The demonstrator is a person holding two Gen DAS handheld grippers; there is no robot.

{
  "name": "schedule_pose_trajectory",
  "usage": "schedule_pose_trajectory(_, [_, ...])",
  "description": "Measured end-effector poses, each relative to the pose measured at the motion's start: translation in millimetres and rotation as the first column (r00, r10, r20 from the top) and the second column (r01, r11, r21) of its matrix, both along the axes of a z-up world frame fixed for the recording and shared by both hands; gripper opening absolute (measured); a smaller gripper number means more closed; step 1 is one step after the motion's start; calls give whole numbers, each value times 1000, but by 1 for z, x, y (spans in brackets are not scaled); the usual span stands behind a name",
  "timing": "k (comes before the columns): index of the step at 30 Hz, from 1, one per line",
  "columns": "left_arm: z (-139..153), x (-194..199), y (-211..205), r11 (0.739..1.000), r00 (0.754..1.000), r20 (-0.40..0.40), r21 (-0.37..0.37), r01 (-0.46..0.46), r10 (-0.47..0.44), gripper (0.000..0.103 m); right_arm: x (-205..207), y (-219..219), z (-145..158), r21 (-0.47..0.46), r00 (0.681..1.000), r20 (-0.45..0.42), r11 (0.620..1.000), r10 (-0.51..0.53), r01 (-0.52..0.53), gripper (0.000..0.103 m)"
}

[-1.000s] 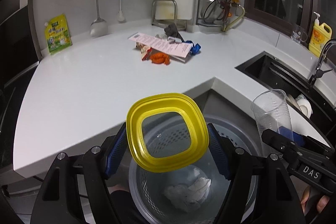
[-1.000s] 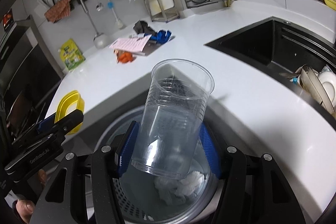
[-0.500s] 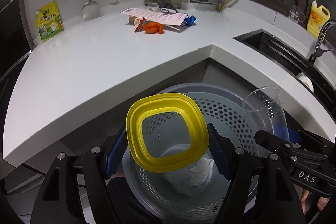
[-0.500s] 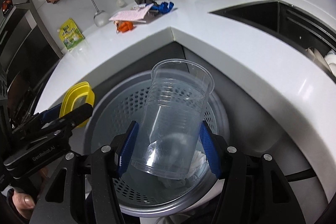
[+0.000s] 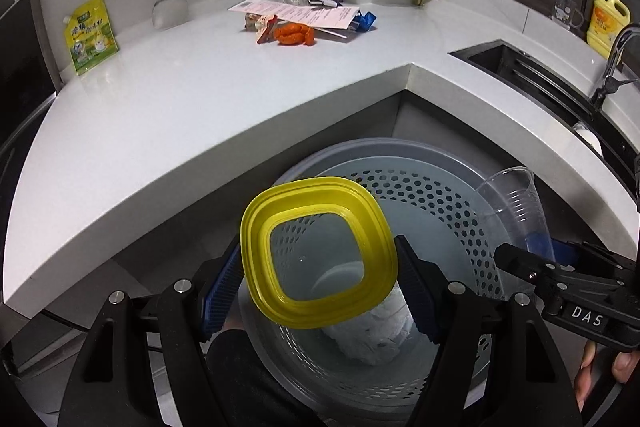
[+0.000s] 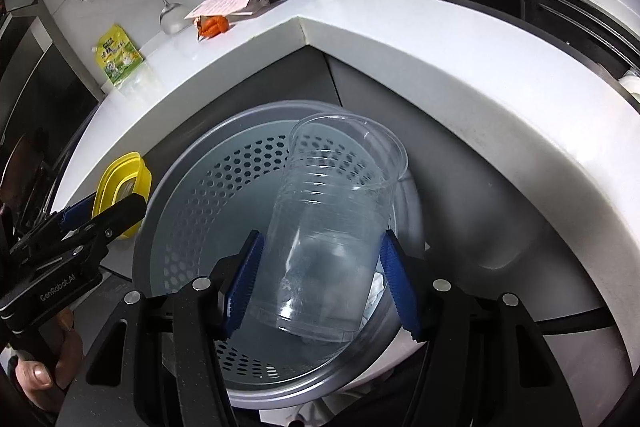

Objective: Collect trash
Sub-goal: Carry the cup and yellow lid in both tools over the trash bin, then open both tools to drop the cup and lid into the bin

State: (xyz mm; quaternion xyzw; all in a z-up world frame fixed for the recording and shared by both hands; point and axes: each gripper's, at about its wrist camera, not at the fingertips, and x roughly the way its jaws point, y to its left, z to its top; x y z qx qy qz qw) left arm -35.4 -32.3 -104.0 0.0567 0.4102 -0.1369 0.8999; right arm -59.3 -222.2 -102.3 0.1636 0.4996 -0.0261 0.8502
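My left gripper is shut on a yellow-rimmed clear lid, held above the grey perforated trash bin. My right gripper is shut on a clear plastic cup, tilted over the same bin. Crumpled white tissue lies in the bin's bottom. The cup and right gripper show at the right of the left wrist view. The lid shows at the left of the right wrist view.
The white corner counter holds a paper sheet, orange scraps, a blue wrapper and a green pouch. A sink lies at the right with a yellow soap bottle.
Both grippers have moved down and back from the counter, so the bin now fills the view beneath the lid and the cup. Both keep their hold.
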Motion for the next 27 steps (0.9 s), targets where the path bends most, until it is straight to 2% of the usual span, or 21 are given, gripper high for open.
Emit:
schedule_pose_trajectory(18, [-2,0,2,1000,1000,-15,-12,-1,1,74,1,8,1,-18,999,5,999,33,-33,60])
schedule_pose_trajectory(21, [-1,-1,1,1000,1000,-8,-9,-2,2,84,-1,6,3,-21,1000,14,999,26,-26,71])
schedule_pose_trajectory(27, [1,-2,2,1000,1000,1,-7,-2,2,90,-1,4,6,-24,1000,26,1000,17,-17,76])
